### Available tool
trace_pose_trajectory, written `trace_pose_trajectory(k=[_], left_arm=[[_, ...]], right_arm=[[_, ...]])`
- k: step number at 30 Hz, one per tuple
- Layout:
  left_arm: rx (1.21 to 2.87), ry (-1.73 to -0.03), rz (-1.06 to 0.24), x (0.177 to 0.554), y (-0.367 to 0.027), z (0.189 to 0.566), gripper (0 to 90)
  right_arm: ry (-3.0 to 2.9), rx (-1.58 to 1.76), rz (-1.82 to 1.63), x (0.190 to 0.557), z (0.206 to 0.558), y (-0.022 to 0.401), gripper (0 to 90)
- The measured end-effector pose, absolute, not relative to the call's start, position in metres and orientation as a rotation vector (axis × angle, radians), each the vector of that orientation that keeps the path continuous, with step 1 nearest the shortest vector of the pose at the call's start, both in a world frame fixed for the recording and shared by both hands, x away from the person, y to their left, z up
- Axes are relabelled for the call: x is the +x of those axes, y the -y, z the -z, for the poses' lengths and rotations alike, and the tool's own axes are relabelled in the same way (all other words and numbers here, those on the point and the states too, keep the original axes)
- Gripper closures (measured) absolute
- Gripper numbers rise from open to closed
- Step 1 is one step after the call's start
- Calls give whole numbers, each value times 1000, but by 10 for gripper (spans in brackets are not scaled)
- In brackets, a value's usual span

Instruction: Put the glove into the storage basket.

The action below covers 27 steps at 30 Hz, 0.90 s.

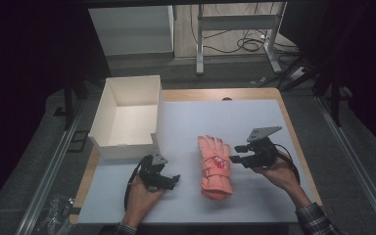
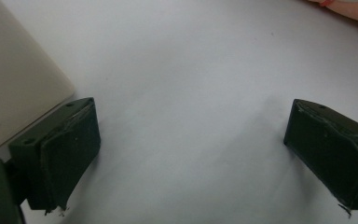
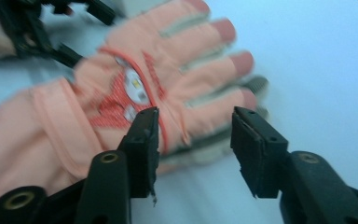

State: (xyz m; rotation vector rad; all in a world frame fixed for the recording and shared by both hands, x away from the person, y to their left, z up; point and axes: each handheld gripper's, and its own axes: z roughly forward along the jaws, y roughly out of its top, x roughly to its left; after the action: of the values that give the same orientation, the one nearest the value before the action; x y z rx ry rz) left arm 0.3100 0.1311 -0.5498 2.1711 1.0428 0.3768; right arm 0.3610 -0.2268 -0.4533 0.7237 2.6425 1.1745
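A salmon-pink winter glove (image 1: 215, 166) lies flat mid-table, fingers pointing away from me. My right gripper (image 1: 236, 153) is just right of it, open, jaws facing its finger side. In the right gripper view the glove (image 3: 121, 98) lies close ahead; my right gripper (image 3: 196, 116) stands open before its little finger and grips nothing. My left gripper (image 1: 175, 179) rests on the mat left of the glove's cuff, open. In its own view my left gripper (image 2: 191, 121) spans bare mat, with the glove's edge (image 2: 349, 9) at the top right. The left gripper (image 3: 81, 30) also appears beyond the glove.
An open white cardboard box (image 1: 108, 112) stands at the back left of the white mat (image 1: 254, 122), and its corner (image 2: 14, 79) is beside my left jaw. The table's wooden edge (image 1: 293, 127) runs along the right. Cables and desk legs lie beyond the table.
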Motion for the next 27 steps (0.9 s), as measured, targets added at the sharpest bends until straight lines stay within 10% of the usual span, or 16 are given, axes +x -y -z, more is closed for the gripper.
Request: trace_pose_trajectory(k=[17,27], left_arm=[[2169,-1045,-374,310,-131,550,36],[2169,-1045,-375,310,-131,550,36]], right_arm=[[-2591,862,-1149,328,501,246,426],[-2640,849,-1213,307,514,252,772]])
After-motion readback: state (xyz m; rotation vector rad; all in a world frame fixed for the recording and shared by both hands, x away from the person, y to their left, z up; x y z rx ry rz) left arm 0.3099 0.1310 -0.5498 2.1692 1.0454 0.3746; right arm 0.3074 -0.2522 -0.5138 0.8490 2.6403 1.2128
